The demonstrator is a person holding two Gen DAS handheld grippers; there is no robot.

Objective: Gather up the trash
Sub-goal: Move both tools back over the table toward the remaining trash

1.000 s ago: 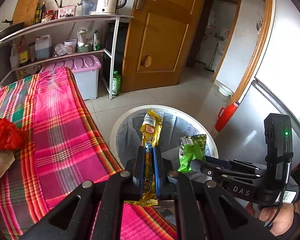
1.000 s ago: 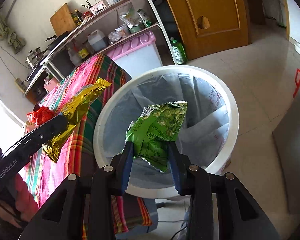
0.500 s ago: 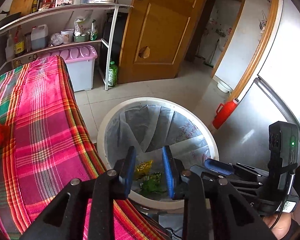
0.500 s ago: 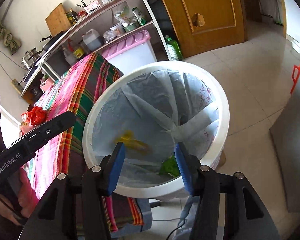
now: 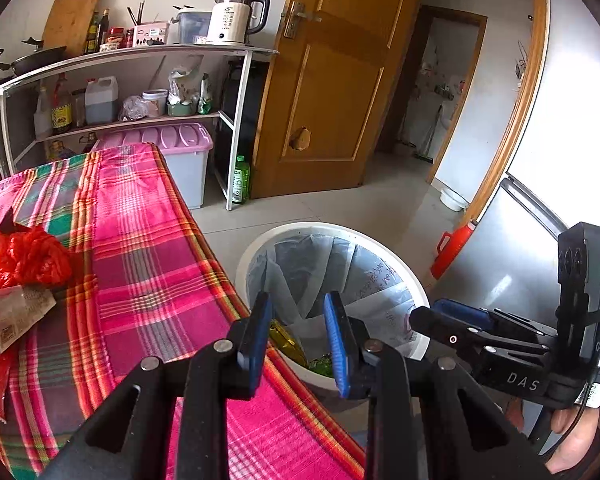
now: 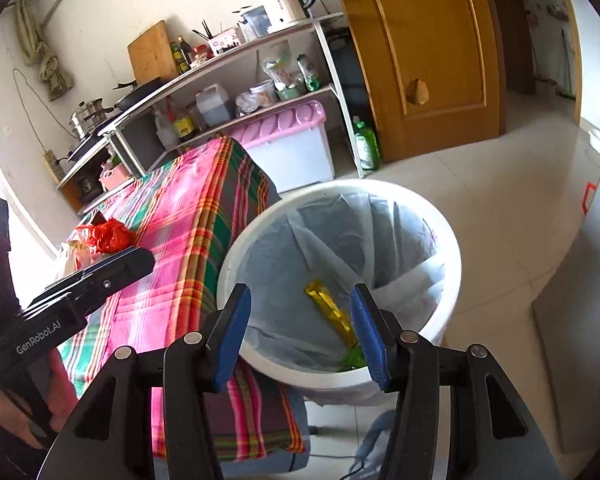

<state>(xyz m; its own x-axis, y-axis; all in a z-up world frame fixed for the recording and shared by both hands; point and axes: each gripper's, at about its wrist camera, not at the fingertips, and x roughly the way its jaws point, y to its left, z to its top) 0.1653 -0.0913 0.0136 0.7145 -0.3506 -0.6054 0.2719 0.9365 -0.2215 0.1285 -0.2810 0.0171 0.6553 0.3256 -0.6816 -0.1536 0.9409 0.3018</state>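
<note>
Both wrappers have dropped: your left gripper [image 5: 298, 336] and right gripper [image 6: 300, 328] hang released over the bin [image 6: 452, 248], yellow wrapper [image 6: 328, 306] and green wrapper [image 6: 352, 358] lying inside; red bag [image 5: 28, 254] beside the bin waits

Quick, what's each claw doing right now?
Left claw: open, holding nothing.
Right claw: open, holding nothing.

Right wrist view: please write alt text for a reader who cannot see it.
An open, empty claw hangs above a white lined trash bin with a yellow wrapper and a green wrapper inside. Beside the bin stands a table with a pink plaid cloth.
</note>
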